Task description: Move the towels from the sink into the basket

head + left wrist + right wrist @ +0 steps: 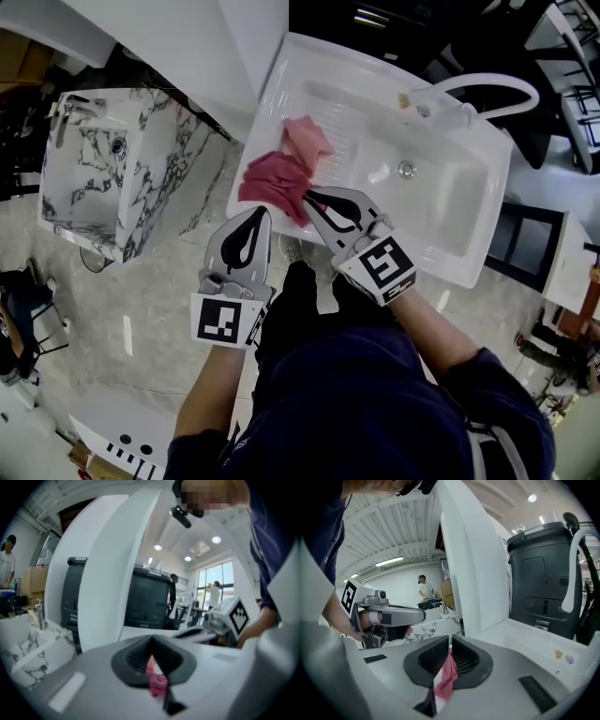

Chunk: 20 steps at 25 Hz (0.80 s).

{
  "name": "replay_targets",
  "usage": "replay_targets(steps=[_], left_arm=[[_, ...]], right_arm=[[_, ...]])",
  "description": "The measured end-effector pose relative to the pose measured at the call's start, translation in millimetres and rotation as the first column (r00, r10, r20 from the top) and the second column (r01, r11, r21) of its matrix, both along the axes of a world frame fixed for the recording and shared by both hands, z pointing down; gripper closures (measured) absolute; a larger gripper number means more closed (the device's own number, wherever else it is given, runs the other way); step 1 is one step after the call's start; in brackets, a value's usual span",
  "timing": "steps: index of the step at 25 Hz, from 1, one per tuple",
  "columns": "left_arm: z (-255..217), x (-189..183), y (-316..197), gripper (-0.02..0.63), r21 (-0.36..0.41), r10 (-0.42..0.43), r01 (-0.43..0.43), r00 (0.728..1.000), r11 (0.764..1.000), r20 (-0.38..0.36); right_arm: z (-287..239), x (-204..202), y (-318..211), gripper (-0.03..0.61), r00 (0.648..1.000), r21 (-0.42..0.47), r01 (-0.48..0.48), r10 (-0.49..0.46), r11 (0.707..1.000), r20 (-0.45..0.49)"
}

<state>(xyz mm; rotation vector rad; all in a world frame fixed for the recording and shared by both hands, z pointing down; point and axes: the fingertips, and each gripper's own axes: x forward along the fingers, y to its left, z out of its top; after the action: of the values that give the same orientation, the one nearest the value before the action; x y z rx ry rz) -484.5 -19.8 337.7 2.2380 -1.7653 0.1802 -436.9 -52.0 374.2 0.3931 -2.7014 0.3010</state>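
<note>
Both the left gripper (pixel 259 214) and right gripper (pixel 309 197) are clenched on the red towel (pixel 274 173) at the white sink's (pixel 450 187) left end, upper centre; it looks light and limp, best held by its edges.

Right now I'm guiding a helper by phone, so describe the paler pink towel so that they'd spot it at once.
Start at the big white sink in the middle of the head view. At its left end lie two crumpled towels, touching each other. The paler pink towel is the one toward the sink's back edge, lighter and smaller-looking than the darker red towel in front of it.
</note>
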Motion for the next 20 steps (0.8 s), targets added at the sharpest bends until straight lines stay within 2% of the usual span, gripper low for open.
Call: replay_targets(steps=[15,16,17,18,20], left_arm=[[35.3,-28.9,4.3,0.611,-0.045,-0.023,0.021,0.999,0.999,-0.044],[37.0,-29.9,5.0,0.611,-0.046,-0.025,0.023,0.999,0.999,-0.047],[38.5,-30.8,5.7,0.611,-0.048,-0.027,0.024,0.998,0.999,-0.05],[40.0,-31.6,6.5,0.611,-0.05,-0.028,0.025,0.998,0.998,-0.053],[42.8,-33.1,8.2,0.611,-0.055,-0.029,0.026,0.998,0.998,-0.057]], right_arm=[[71.4,-29.7,7.2,0.565,0.992,-0.089,0.037,-0.047,0.995,-0.12],[77.0,-30.4,8.1,0.546,0.99,-0.097,0.038,-0.051,0.994,-0.133],[82.6,-30.8,8.6,0.489,0.987,-0.105,0.039,-0.054,0.994,-0.149],[87.8,-31.1,9.0,0.466,0.985,-0.11,0.039,-0.057,0.993,-0.163],[95.6,-32.0,9.2,0.466,0.982,-0.115,0.038,-0.058,0.993,-0.181]])
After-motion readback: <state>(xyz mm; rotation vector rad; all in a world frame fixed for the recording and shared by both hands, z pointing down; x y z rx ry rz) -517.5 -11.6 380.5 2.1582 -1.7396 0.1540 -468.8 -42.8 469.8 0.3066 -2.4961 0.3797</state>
